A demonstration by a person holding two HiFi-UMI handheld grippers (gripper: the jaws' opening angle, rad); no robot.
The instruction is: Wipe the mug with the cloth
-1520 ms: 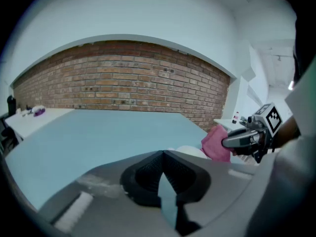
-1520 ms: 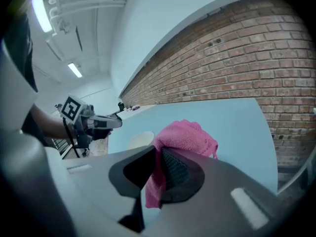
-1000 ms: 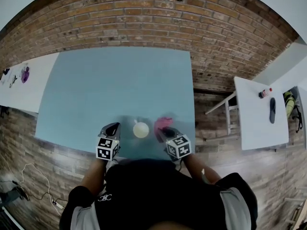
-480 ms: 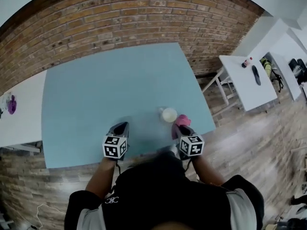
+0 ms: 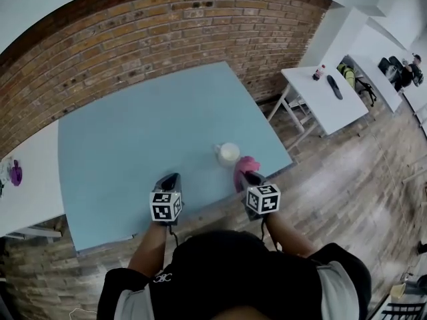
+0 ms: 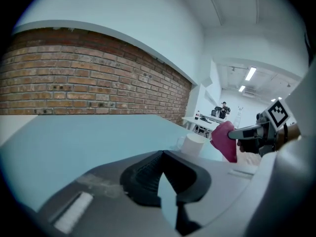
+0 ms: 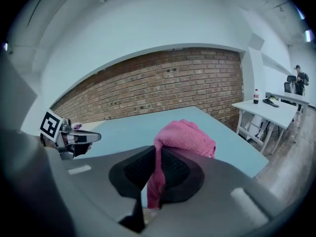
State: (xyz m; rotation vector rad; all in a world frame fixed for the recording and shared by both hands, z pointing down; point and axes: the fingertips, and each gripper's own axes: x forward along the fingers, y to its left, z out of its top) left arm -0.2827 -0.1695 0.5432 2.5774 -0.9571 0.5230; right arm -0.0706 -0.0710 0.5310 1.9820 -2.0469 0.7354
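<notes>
Pinching a pink cloth [image 7: 185, 136] in the right gripper [image 7: 156, 150], bunched top poking out, tail hanging below the jaws. Held just right of the white mug [image 5: 228, 153], on the person's side of it; touching or apart, cannot tell. Pressed together on nothing at the left gripper [image 6: 162, 152], left of the mug and nearer the person. Upright on the blue table [image 5: 133, 125], handle pointing left. Close to the mug on its right and near sides: table edges and corner. Left of and beyond the mug: wide bare top. Black-and-white square codes on each marker cube [image 5: 165, 207]; shirt logo [image 5: 163, 278] too small to read. Far right of the mug, a white table [image 5: 333, 105] with a bottle [image 5: 319, 72], label illegible.
</notes>
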